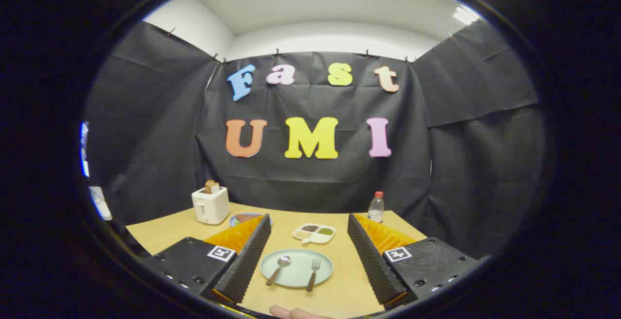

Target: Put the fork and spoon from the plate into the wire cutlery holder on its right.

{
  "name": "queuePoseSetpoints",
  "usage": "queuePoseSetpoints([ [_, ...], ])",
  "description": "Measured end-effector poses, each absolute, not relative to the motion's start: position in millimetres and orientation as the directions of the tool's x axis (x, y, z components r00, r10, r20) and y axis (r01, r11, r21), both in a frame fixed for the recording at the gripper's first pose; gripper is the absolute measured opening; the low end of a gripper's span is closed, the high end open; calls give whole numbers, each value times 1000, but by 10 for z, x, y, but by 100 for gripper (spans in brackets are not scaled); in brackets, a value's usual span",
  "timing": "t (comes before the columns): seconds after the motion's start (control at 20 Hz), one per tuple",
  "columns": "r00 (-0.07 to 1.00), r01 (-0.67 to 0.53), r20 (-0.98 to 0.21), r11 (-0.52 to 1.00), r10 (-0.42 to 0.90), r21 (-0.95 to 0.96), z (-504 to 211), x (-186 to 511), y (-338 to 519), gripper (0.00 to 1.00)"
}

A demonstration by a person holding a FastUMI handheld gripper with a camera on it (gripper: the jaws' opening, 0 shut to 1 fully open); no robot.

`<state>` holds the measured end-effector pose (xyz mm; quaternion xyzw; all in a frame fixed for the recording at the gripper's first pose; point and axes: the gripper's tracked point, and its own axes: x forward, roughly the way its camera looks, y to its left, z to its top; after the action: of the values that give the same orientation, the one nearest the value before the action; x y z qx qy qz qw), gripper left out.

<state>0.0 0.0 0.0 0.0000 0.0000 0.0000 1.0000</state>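
Note:
A pale green plate (297,260) lies on the wooden table (339,294), between my two fingers and a little short of their tips. On it lie a spoon (278,269) on the left and a fork (313,273) on the right, both with brown handles pointing back toward me. My gripper (308,218) stands open above the table, its jaws wide apart with nothing between them. The fingers flank the plate without touching it.
A white toaster (210,206) with a slice of bread (211,186) stands at the back left. Beside it a small plate of food (242,219) is partly hidden by the left finger. A white divided dish (314,233) sits beyond the plate, a water bottle (376,207) at the back right. A person's fingertip (296,313) shows at the near edge.

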Motion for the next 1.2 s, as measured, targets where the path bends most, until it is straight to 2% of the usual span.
queuePoseSetpoints([
  [0.25, 1000, 8, 18, 1000, -8, -19, 89, -66, 9, 95],
  [0.4, 998, 56, 41, 998, -55, -26, 123, -78, -121, 95],
  [0.6, 997, 48, 56, 999, -46, -22, 144, -105, -81, 95],
  [1.0, 1000, 6, 23, 1000, -6, -15, 45, -68, 5, 95],
  [1.2, 1000, 25, -4, 999, -25, -24, -34, 31, -44, 96],
])
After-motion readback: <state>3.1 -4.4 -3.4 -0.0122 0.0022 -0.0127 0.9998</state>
